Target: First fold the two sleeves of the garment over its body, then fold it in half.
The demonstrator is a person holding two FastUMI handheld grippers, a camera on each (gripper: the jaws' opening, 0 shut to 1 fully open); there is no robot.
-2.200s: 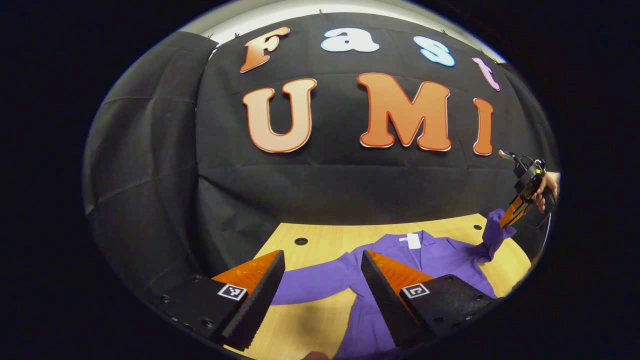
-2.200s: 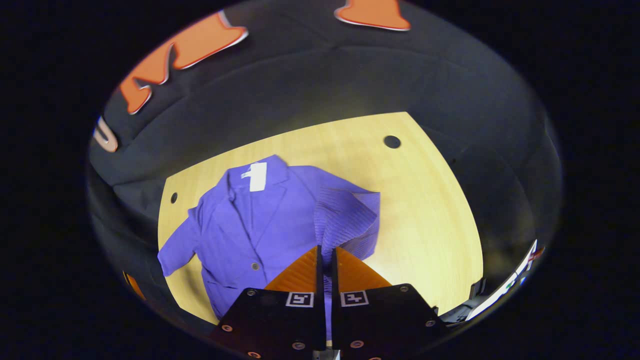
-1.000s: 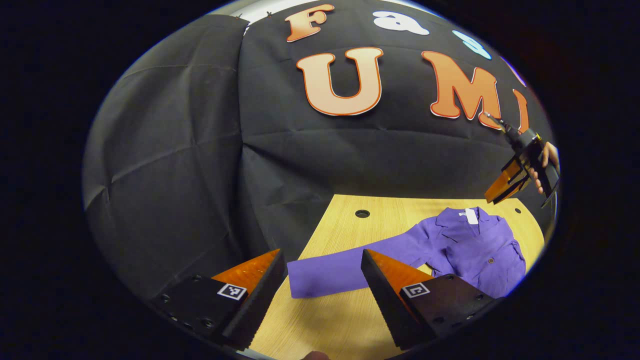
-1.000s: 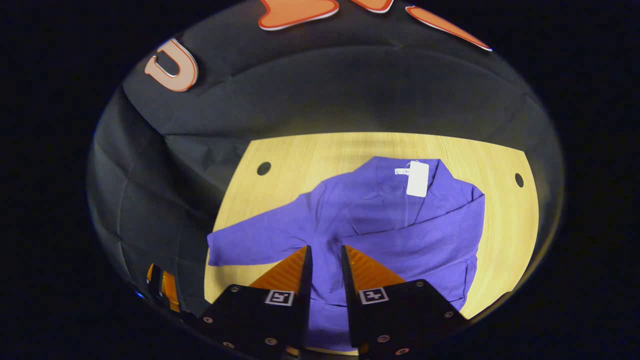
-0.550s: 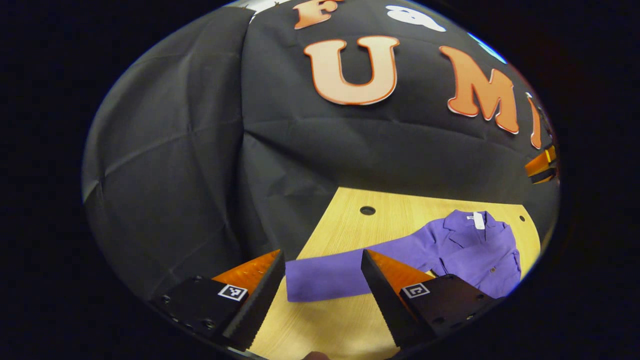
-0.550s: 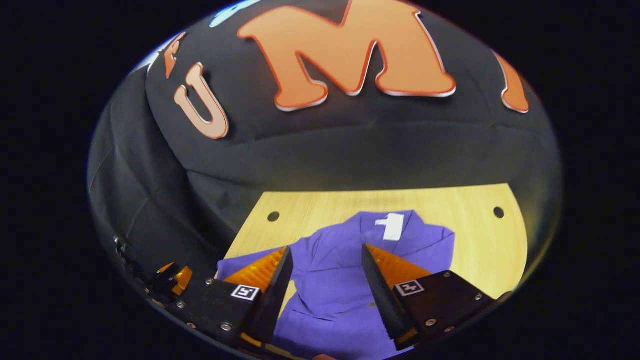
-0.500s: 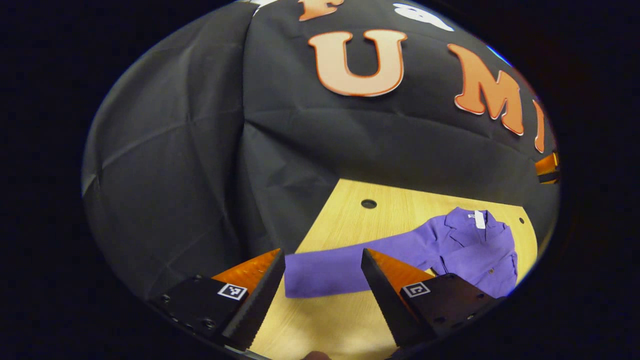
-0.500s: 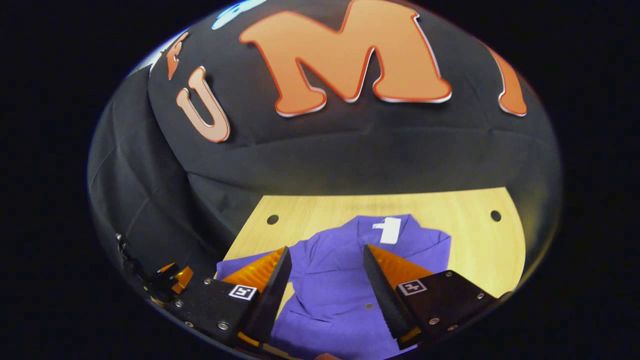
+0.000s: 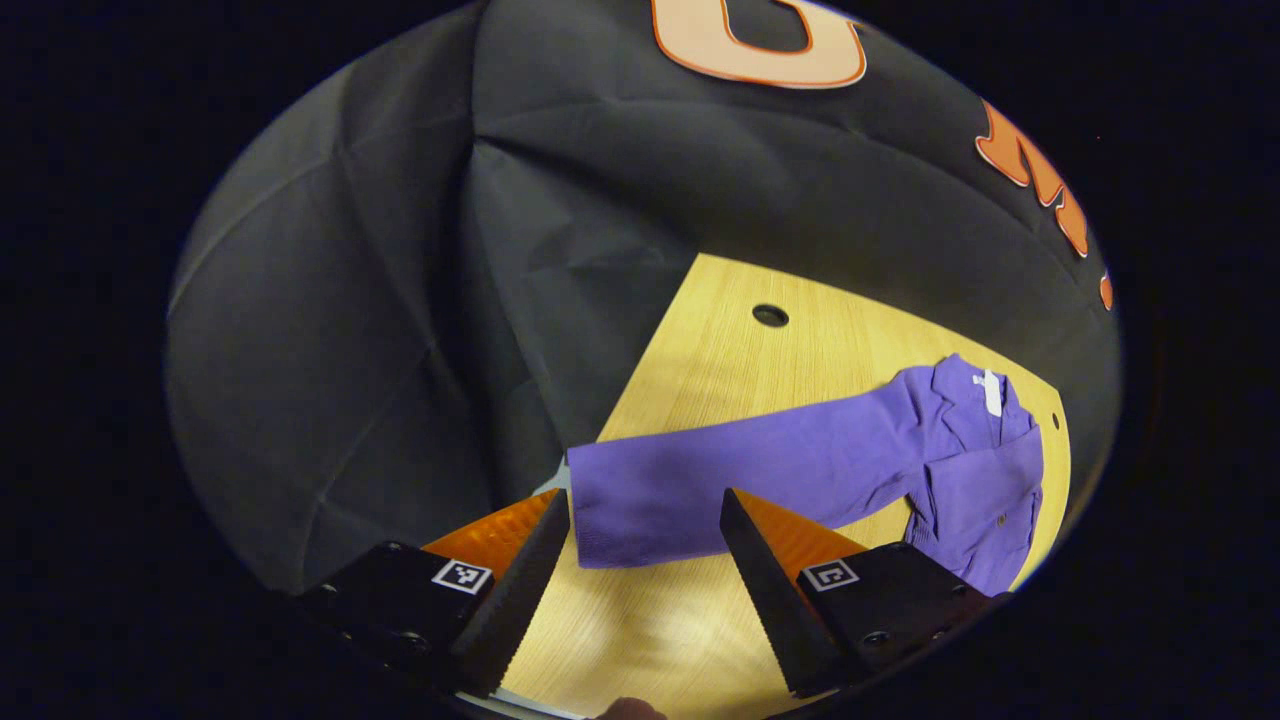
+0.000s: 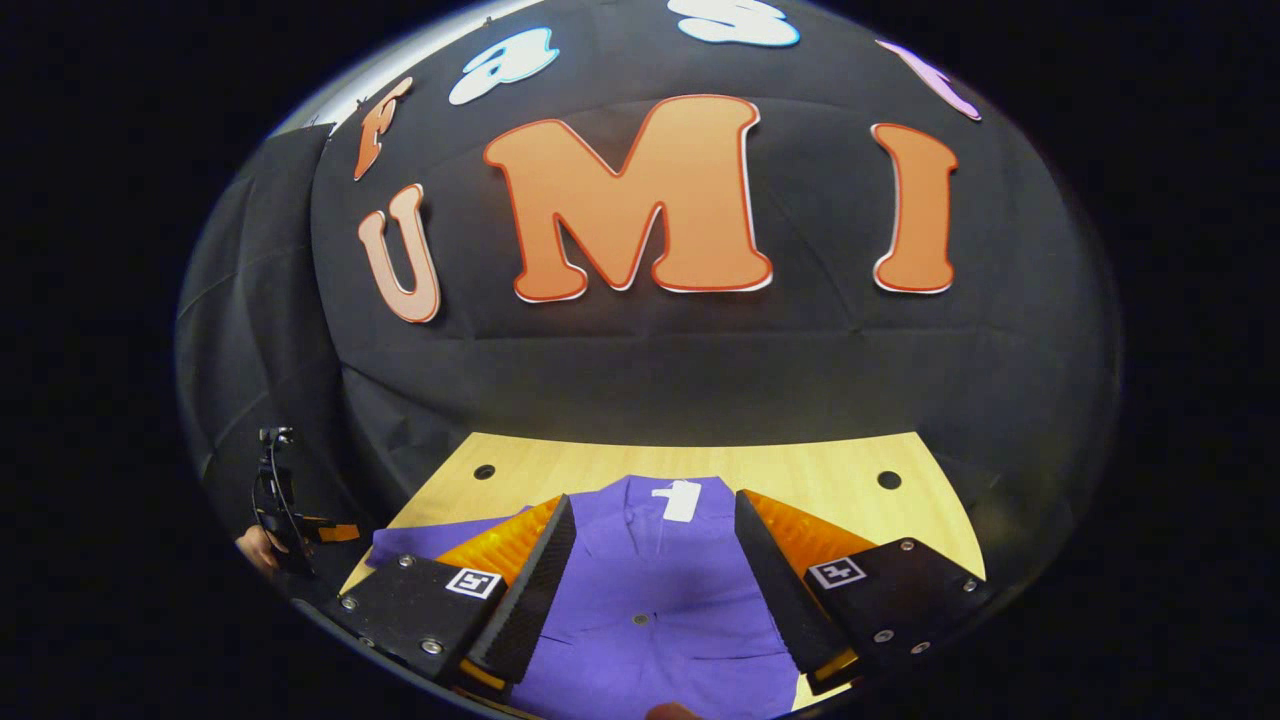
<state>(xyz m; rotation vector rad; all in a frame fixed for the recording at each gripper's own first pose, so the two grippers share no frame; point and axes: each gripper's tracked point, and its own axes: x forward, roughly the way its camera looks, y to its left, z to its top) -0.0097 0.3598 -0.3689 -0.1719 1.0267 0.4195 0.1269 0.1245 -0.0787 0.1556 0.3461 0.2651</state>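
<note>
A purple jacket (image 9: 975, 470) lies flat on the wooden table (image 9: 740, 360), collar and white tag (image 9: 990, 392) toward the wall. Its left sleeve (image 9: 760, 470) stretches straight out to the table's left edge. My left gripper (image 9: 645, 505) is open just above the cuff end, one finger on each side of it, not touching. In the right gripper view the jacket's body (image 10: 650, 600) with its tag (image 10: 680, 500) lies below my open right gripper (image 10: 655, 505), which holds nothing. The outstretched sleeve (image 10: 410, 540) shows at the left, and beyond it the left gripper (image 10: 300, 530) in a hand.
The table has small round holes near its back corners (image 9: 770, 315) (image 10: 889, 479). Black cloth walls close the booth behind and to the left. Bare wood (image 10: 830, 475) lies right of the jacket and in front of the sleeve.
My right gripper laid the right sleeve over the body, let go, opened and drew back. My left gripper swung left and tipped down over the left sleeve's cuff.
</note>
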